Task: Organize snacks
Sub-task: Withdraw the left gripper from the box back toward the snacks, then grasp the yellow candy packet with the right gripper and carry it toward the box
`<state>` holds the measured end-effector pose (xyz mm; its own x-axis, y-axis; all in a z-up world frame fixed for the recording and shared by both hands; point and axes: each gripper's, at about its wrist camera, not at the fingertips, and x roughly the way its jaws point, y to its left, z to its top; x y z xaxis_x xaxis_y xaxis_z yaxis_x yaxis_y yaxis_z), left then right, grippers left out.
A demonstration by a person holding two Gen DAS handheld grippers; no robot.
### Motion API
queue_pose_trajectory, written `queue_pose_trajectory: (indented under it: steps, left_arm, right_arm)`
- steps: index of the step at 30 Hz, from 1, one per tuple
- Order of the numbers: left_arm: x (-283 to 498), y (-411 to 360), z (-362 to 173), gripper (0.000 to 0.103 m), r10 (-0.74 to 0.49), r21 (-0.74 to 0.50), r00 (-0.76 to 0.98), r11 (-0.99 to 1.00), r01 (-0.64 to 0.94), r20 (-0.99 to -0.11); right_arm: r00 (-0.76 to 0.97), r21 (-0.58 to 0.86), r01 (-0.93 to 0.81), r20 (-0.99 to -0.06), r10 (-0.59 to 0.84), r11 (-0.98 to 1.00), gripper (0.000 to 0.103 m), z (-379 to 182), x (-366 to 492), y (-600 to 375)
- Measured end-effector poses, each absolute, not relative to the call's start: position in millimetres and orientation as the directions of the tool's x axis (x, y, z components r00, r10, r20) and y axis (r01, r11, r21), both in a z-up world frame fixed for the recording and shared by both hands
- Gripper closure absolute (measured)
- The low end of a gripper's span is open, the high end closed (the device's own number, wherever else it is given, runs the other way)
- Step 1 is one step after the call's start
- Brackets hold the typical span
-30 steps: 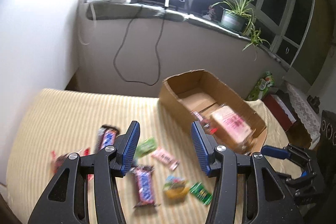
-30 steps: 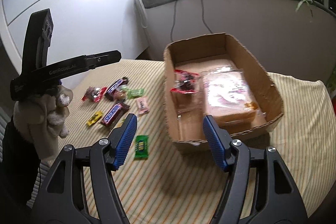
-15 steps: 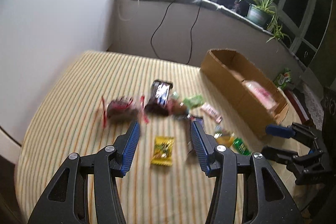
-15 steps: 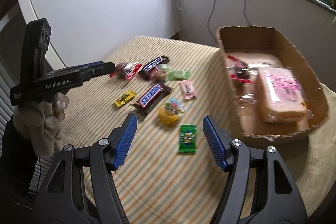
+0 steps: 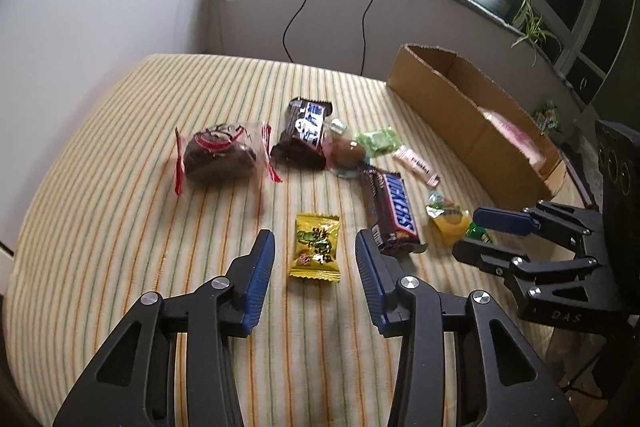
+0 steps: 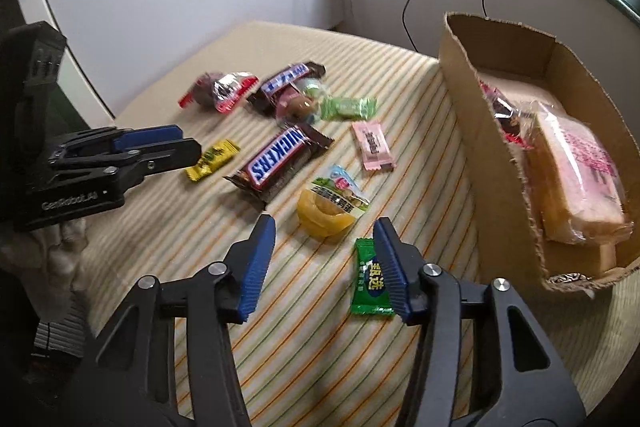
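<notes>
Snacks are lying scattered on the striped tablecloth (image 5: pixel 120 227), just left of the cardboard box (image 6: pixel 464 95), which is already holding a pink-wrapped bread loaf (image 6: pixel 576 179) and a red-trimmed packet. The left gripper (image 5: pixel 316 259) is hovering with its jaws apart and has just been closing; the yellow candy packet (image 5: pixel 316 247) is sitting on the cloth between its blue pads, which are not pressing on it. The right gripper (image 6: pixel 324 255) is likewise released, its jaws having just been narrowing, with the orange jelly cup (image 6: pixel 326 217) lying just ahead between the fingertips and the green candy packet (image 6: pixel 370 281) partly hidden behind the right-hand finger. Further off, a Snickers bar (image 6: pixel 280 157), a second chocolate bar (image 5: pixel 306 131), a pink wafer packet (image 6: pixel 372 145), a pale green candy (image 6: pixel 348 107) and a bagged dark cake (image 5: pixel 220 155) are resting near one another.
</notes>
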<state>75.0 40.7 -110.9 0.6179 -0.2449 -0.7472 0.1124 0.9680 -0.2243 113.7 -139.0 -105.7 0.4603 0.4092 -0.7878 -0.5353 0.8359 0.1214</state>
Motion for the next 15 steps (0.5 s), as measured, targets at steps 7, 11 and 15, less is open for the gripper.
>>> queue_pose_trajectory:
  steps: [7, 11, 15]
  left_arm:
    - [79, 35, -119, 0.066, -0.230, -0.192, 0.598, 0.973, 0.127, -0.768]
    - [80, 30, -123, 0.070, -0.208, -0.162, 0.596, 0.978, 0.131, -0.776]
    - [80, 30, -124, 0.076, -0.195, -0.146, 0.600, 0.981, 0.130, -0.776]
  right_arm:
    - [0.456, 0.095, -0.529, -0.806, 0.377, 0.843, 0.056, -121, 126, -130]
    - [0.464, 0.076, -0.534, -0.806, 0.367, 0.842, 0.056, -122, 132, -124]
    - [0.470, 0.061, -0.539, -0.806, 0.360, 0.840, 0.058, -122, 134, -120]
